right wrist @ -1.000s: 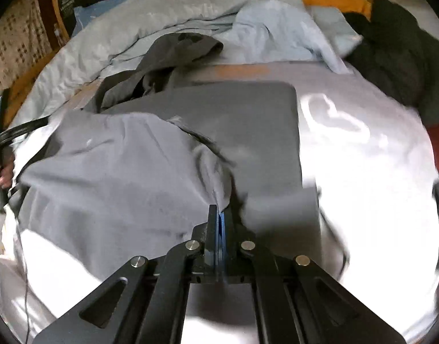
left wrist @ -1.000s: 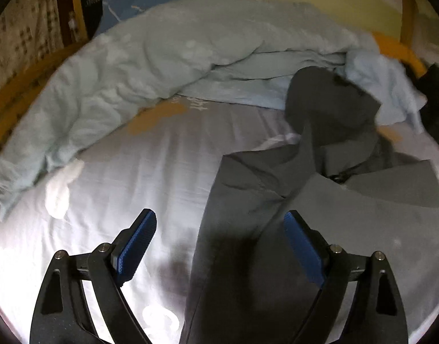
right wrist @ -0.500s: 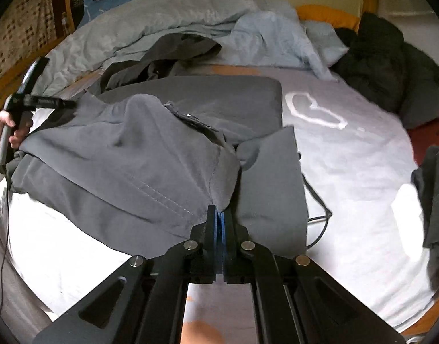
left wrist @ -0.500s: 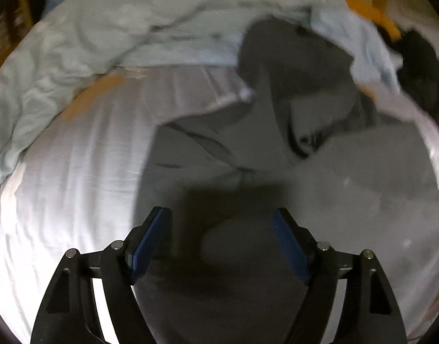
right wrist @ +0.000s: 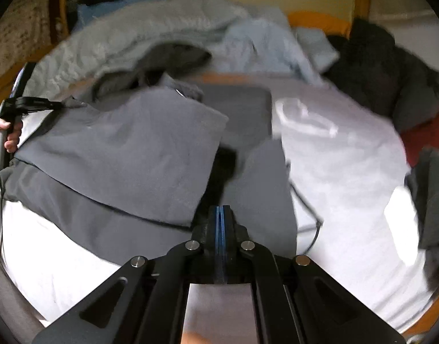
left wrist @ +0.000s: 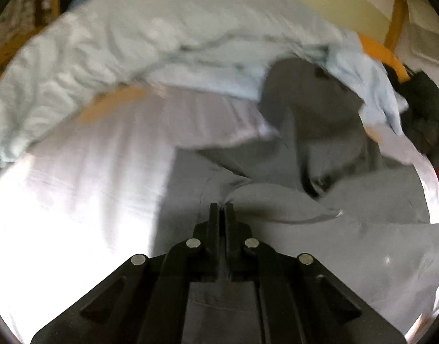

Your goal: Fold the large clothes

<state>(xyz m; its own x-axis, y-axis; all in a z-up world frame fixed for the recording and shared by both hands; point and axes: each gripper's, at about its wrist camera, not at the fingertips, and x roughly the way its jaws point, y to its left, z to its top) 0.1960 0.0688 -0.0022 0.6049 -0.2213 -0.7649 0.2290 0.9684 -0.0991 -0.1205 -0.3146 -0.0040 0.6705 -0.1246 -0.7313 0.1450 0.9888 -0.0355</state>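
A large grey garment (right wrist: 127, 143), which looks like trousers or a similar big piece, lies spread across the white sheet of a bed (right wrist: 348, 177), partly doubled over on itself, with a rumpled pale blue duvet (left wrist: 150, 43) heaped along the far side and dark clothes (right wrist: 385, 74) piled at the far right corner. The step in hand appears to be taking hold of the cloth at two points for a fold. The left tool (left wrist: 221, 209) has its jaws closed on a raised pinch of the grey fabric at the garment's left edge; the cloth bunches up just in front of its tips. In the right wrist view the same tool is seen from the side at the far left, gripped by the person's left hand (right wrist: 7, 132), its tips at a corner of the cloth. The right tool (right wrist: 222, 215) is also fully closed, its blue pads pressed together at the near edge of the garment where two grey panels meet; whether cloth is actually caught between them cannot be told, since the picture is blurred there. Both tools point steeply down towards the bed. The next move likely calls for lifting both held points together and carrying them across evenly, keeping the fabric taut so the fold lands flat.
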